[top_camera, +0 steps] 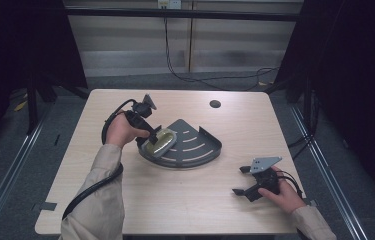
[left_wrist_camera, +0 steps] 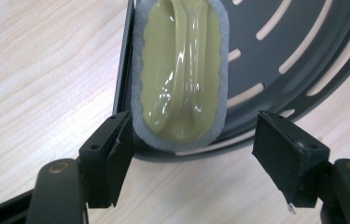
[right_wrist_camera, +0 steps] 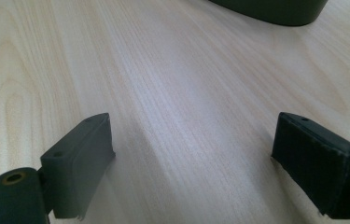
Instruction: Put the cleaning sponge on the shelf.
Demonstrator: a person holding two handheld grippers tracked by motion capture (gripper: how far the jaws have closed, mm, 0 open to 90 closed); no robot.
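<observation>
A dark grey corner rack (top_camera: pixel 201 150) with curved slots lies mid-table. An olive-green scrubber (top_camera: pixel 160 141) with a grey foam rim rests on the rack's left edge. My left gripper (top_camera: pixel 150 137) stands over the scrubber's near end, and its jaws are open. In the left gripper view the scrubber (left_wrist_camera: pixel 182 79) lies between the jaws of the left gripper (left_wrist_camera: pixel 196 158); one jaw is close beside the foam, the other well apart. The rack (left_wrist_camera: pixel 298 42) lies beneath. My right gripper (top_camera: pixel 239 180) rests open on the table at the front right, and the right gripper (right_wrist_camera: pixel 193 158) has bare wood between its jaws.
A round cable hole (top_camera: pixel 215 104) sits near the table's far edge. Black cables (top_camera: pixel 215 77) trail over the floor behind the table. The rack's wall (right_wrist_camera: pixel 275 9) shows far ahead of the right gripper. Light wood tabletop (top_camera: pixel 175 200) spreads in front of the rack.
</observation>
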